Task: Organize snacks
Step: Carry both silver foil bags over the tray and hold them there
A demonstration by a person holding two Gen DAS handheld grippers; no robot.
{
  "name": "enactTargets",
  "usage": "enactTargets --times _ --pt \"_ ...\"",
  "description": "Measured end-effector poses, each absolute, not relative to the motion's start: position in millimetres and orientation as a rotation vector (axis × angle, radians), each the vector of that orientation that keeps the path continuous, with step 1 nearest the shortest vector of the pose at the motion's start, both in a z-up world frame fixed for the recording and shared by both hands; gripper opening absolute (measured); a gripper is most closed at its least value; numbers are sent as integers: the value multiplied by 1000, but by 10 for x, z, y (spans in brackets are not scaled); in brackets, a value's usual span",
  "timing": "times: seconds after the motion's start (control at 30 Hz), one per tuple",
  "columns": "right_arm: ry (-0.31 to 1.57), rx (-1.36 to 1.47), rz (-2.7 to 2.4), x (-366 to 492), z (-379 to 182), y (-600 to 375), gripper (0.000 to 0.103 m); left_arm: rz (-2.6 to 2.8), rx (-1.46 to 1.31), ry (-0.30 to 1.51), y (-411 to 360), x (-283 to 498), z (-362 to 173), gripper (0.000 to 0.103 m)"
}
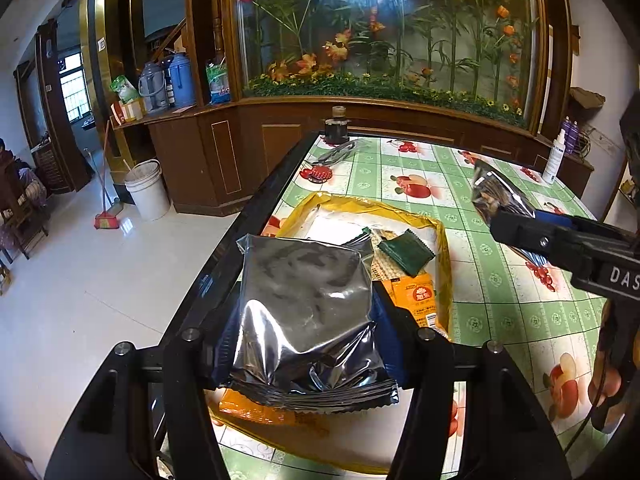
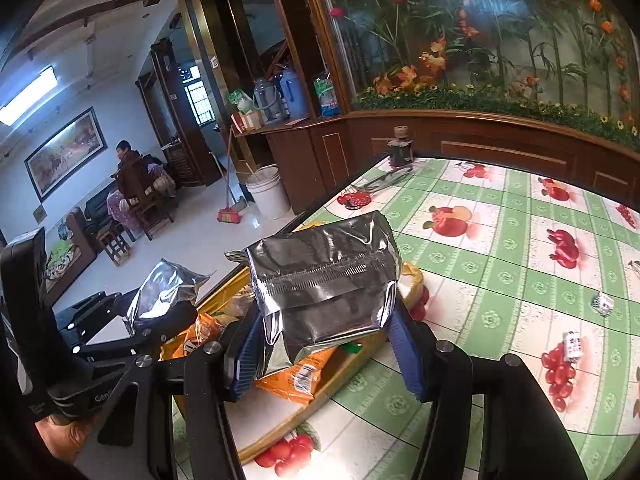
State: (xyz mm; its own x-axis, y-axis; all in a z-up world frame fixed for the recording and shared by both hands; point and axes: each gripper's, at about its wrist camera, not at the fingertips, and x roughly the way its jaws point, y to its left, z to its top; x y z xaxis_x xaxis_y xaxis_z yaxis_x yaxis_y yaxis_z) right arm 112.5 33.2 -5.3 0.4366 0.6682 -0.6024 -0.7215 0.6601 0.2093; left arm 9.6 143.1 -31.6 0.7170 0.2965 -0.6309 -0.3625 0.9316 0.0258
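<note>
My left gripper (image 1: 308,344) is shut on a silver foil snack packet (image 1: 304,312) and holds it above the near end of a yellow tray (image 1: 444,248). The tray holds an orange packet (image 1: 416,296) and a dark green packet (image 1: 406,252). My right gripper (image 2: 324,344) is shut on a second silver foil packet (image 2: 324,276), held above the tray (image 2: 414,276), over orange packets (image 2: 300,376). In the left wrist view the right gripper (image 1: 500,216) and its packet (image 1: 494,194) hang at the right. In the right wrist view the left gripper's packet (image 2: 164,296) shows at the left.
The table has a green fruit-print cloth (image 1: 500,280), with its black edge (image 1: 248,220) to the left. A dark jar (image 1: 336,126) and a plastic wrapper (image 1: 336,154) lie at the far end. Two small wrapped sweets (image 2: 572,344) lie at the right. A white spray bottle (image 1: 554,160) stands far right.
</note>
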Motion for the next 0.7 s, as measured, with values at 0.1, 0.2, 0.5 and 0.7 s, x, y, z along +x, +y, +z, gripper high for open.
enactTargets --times 0.1,0.2,0.5,0.7 --pt "717 -94 874 1183 -87 478 59 369 -113 685 1493 87 -343 58" --pt "723 -103 879 1247 -123 619 59 368 -129 687 1546 91 -360 58" --pt "770 -115 883 1415 -311 920 59 366 -135 703 1607 147 -410 58" --pt "781 -122 885 1501 -372 1013 59 361 -142 716 1644 197 -453 58"
